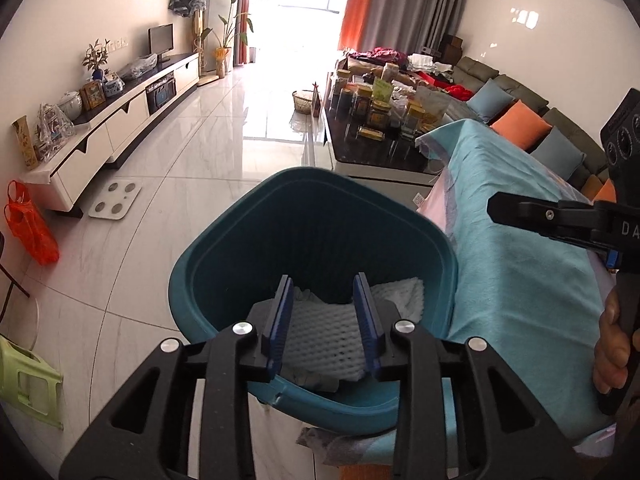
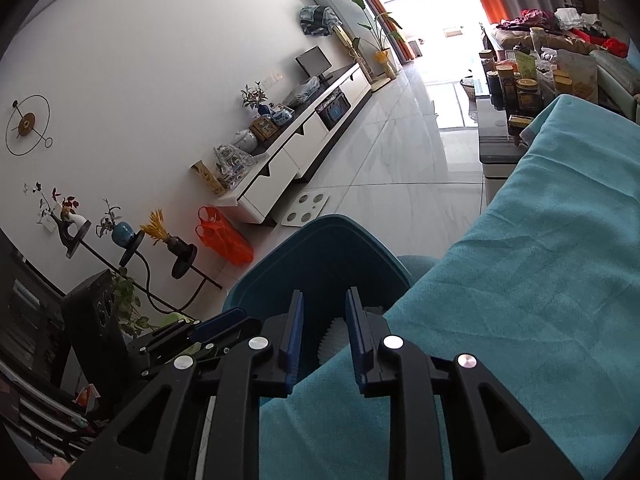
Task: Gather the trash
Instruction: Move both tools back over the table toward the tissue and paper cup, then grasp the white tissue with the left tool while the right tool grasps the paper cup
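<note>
A teal trash bin (image 1: 240, 240) stands on the floor beside the table covered in a teal cloth (image 1: 520, 260). White foam netting (image 1: 320, 336) and other white foam pieces (image 1: 404, 292) lie inside the bin. My left gripper (image 1: 325, 312) is open and empty, held just above the bin's near rim over the foam. My right gripper (image 2: 324, 328) is open and empty above the table's edge, pointing at the bin (image 2: 320, 248), where white foam (image 2: 332, 336) shows between its fingers. The right gripper also shows in the left wrist view (image 1: 496, 206).
A white TV cabinet (image 1: 120, 128) runs along the left wall, with an orange plastic bag (image 1: 30, 224) and a white scale (image 1: 116, 200) on the floor. A coffee table crowded with jars (image 1: 376, 120) and a sofa (image 1: 540, 120) lie beyond. A green stool (image 1: 28, 380) stands at left.
</note>
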{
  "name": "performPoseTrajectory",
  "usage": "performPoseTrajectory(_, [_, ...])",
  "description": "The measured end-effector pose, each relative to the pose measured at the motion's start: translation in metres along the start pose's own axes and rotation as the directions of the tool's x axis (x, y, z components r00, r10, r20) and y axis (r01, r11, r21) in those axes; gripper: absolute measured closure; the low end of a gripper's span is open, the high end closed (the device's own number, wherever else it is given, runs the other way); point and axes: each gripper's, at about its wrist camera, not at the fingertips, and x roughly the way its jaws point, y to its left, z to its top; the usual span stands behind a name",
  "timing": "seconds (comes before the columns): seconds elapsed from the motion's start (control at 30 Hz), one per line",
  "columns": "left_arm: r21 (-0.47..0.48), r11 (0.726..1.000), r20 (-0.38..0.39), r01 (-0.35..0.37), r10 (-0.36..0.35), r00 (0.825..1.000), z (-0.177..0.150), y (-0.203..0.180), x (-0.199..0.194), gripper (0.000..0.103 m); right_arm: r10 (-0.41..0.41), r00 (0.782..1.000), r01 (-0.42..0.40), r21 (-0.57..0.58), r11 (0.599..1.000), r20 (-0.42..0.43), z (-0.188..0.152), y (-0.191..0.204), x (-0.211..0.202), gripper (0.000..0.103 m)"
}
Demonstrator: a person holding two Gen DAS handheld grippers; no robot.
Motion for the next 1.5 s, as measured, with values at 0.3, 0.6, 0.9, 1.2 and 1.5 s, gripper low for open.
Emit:
performPoseTrajectory(0.3, [0.102, 0.990, 0.105, 0.098, -0.109, 0.988, 0.005, -0.048, -0.043, 0.053, -0.042, 0.993, 0.045, -0.026, 0.999, 0.109, -0.020, -0.004, -0.069, 0.069])
performPoseTrajectory(0.6, [0.231, 0.935, 0.094, 0.270, -0.298, 0.950, 0.001, -0.131, -0.057, 0.049, -0.180, 0.953, 0.186, -0.002, 0.983, 0.245, -0.061, -0.025, -0.159, 0.065])
performPoseTrajectory(0.9, [0.352, 0.832, -0.005, 0.430, -0.457, 0.889, -0.022, -0.233, -0.050, 0.049, -0.372, 0.869, 0.351, 0.122, 0.928, 0.328, -0.115, -0.061, -0.242, 0.065])
performPoseTrajectory(1.2, [0.448, 0.713, -0.118, 0.540, -0.551, 0.826, -0.045, -0.330, -0.041, 0.049, -0.558, 0.748, 0.486, 0.275, 0.830, 0.361, -0.172, -0.099, -0.316, 0.065])
performPoseTrajectory(1.5, [0.479, 0.664, -0.173, 0.574, -0.570, 0.803, -0.051, -0.377, -0.035, 0.049, -0.634, 0.691, 0.517, 0.376, 0.769, 0.348, -0.201, -0.135, -0.345, 0.065])
